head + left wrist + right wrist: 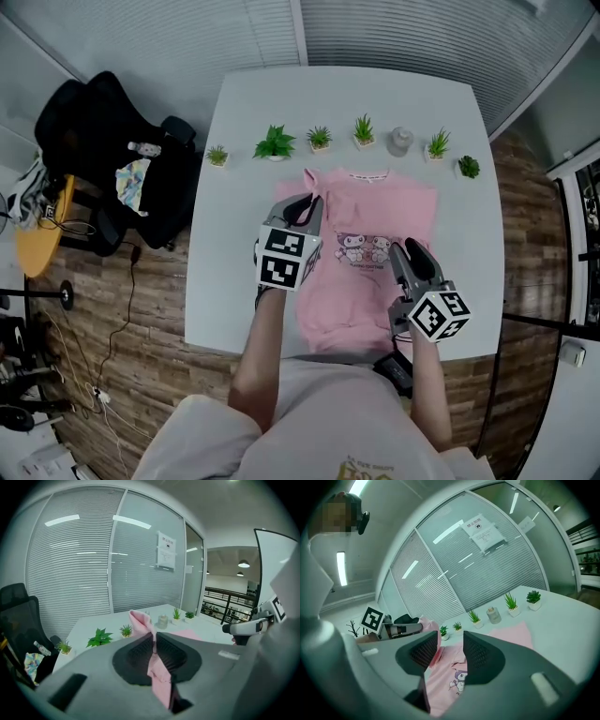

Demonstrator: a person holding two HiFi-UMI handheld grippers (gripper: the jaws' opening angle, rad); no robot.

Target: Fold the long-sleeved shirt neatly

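Pinching pink shirt (375, 211) in left claw (153, 639); holding right claw (450, 651) spread, empty. Lay fold toward right claw, crease straight.

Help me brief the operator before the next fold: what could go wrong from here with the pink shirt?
1. The left gripper is shut on only a thin pinch of the pink shirt, so the fabric might slip out mid-fold.
2. The right gripper is open and holds nothing, so pulling may drag the whole shirt and wrinkle it.
3. The potted plants stand close to the collar, and swung fabric could topple one.
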